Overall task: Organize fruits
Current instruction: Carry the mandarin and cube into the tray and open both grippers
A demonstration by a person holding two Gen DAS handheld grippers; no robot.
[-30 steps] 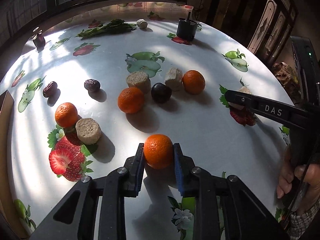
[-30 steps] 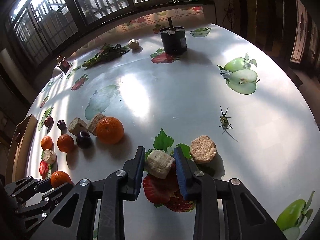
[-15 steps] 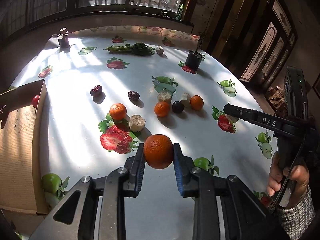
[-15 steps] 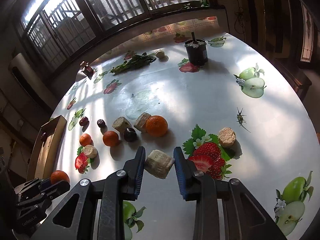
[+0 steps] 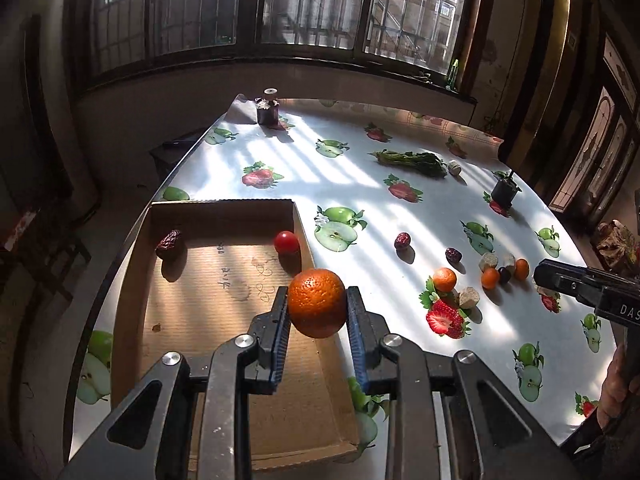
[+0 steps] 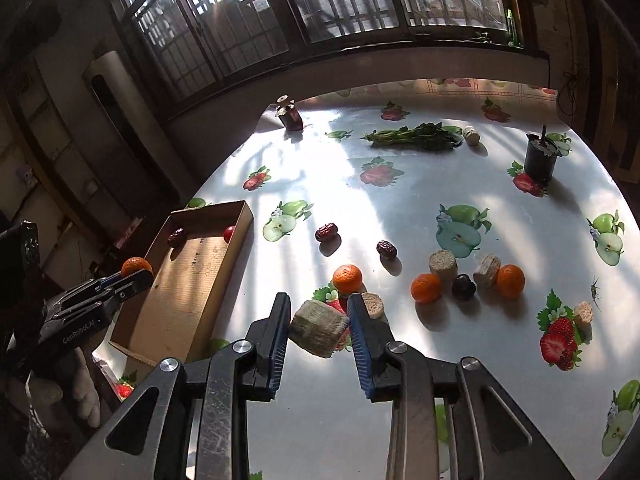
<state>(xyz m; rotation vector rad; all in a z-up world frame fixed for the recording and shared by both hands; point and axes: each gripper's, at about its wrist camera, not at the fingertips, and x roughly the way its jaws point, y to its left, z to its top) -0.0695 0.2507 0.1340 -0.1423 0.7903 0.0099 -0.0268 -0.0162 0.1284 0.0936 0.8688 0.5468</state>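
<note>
My left gripper (image 5: 317, 322) is shut on an orange (image 5: 317, 303) and holds it in the air above the right wall of the cardboard box (image 5: 224, 280). The box holds a red date (image 5: 169, 241) and a small red fruit (image 5: 286, 242). My right gripper (image 6: 319, 325) is shut on a pale beige chunk (image 6: 318, 328), held above the table. In the right wrist view the left gripper (image 6: 120, 284) with its orange (image 6: 136, 267) hangs by the box (image 6: 200, 276).
On the fruit-print tablecloth (image 6: 400, 208) lie several oranges (image 6: 426, 288), two red dates (image 6: 327, 232), a dark plum (image 6: 463, 286) and beige chunks (image 6: 442, 262). A black pot (image 6: 540, 160), greens (image 6: 416, 136) and a small jar (image 6: 290, 116) stand at the far side.
Both grippers lifted their loads off the table and swung left. The left one carried the orange from the table's middle to above the box. The right one carried the chunk up and leftward.
</note>
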